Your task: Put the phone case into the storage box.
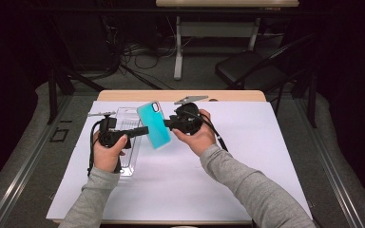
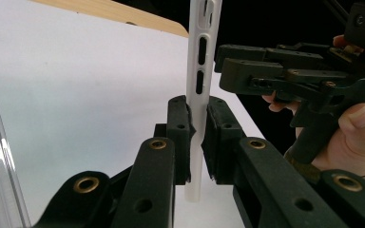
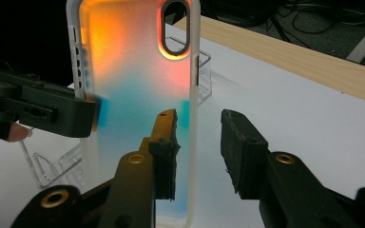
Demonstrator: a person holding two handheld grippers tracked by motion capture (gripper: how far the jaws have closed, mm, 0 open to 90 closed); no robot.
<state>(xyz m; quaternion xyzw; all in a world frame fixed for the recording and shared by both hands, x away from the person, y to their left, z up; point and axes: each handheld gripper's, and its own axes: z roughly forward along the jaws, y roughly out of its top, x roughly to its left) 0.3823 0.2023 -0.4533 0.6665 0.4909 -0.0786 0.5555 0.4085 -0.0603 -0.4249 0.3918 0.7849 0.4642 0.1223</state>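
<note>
Covering most of the wooden table [image 1: 123, 95], a white sheet [image 1: 247, 156] is the largest thing in the high view, and on its left part lies a clear plastic tray [image 1: 129, 164], partly under the person's left hand. Above the sheet, between the two hands, a phone case [image 1: 154, 125] is held up off the surface, its teal face turned toward the high camera and its top corner with the dark camera cutout tilted away; from the right gripper view it looks frosted, glowing orange above and blue below. The left gripper [image 2: 197, 137] has its two black jaws pressed onto the case's thin white edge, pinching it from both sides. The right gripper [image 3: 198, 152] has its jaws spread apart, one jaw overlapping the case's long edge and the other standing clear of it.
</note>
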